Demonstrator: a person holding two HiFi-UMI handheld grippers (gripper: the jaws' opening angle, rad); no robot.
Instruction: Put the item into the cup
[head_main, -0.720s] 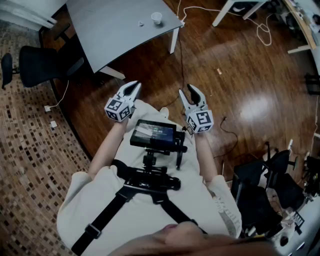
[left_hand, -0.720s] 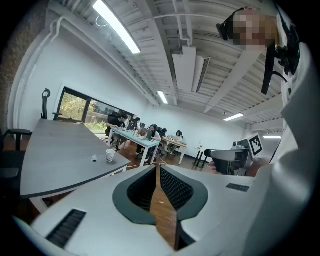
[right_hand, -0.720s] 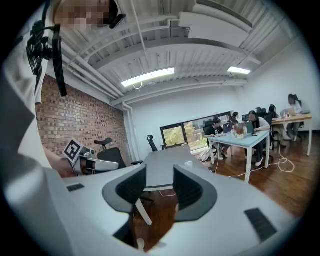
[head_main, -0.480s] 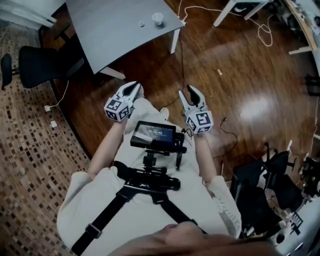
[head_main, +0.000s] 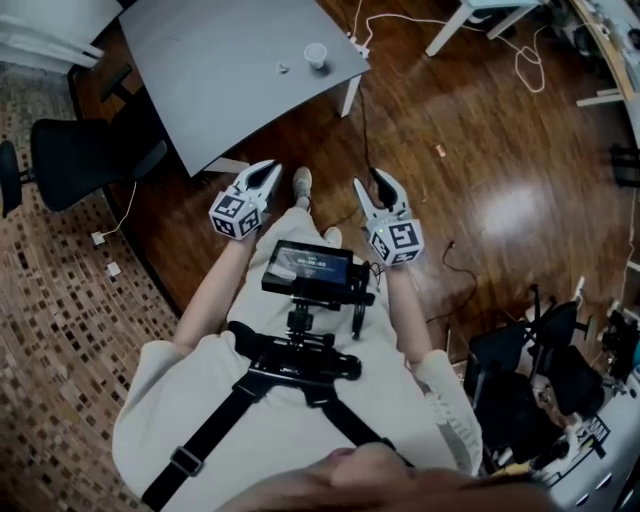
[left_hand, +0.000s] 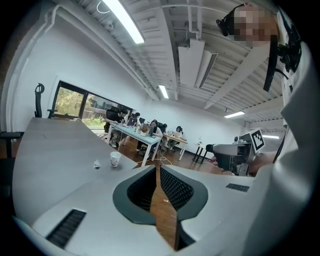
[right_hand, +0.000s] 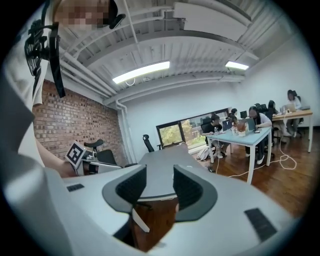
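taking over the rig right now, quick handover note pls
Left gripper: jaws closed at the tips, empty.
Right gripper: jaws apart, empty.
Both are held in front of the body, short of the grey table.
The white cup stands upright near the table's corner, with the small item beside it, not touching.
Done: nothing.
Left: step up, pick up the item, drop it into the cup.

Item on table, 11 o'clock in head view, was too small to identify: pale speck near cup. Cup's inside could not be told. Table ran off top edge. Chair, 9 o'clock, was clipped by left edge. Person's head, 6 o'clock, was blurred and cut by bottom edge.
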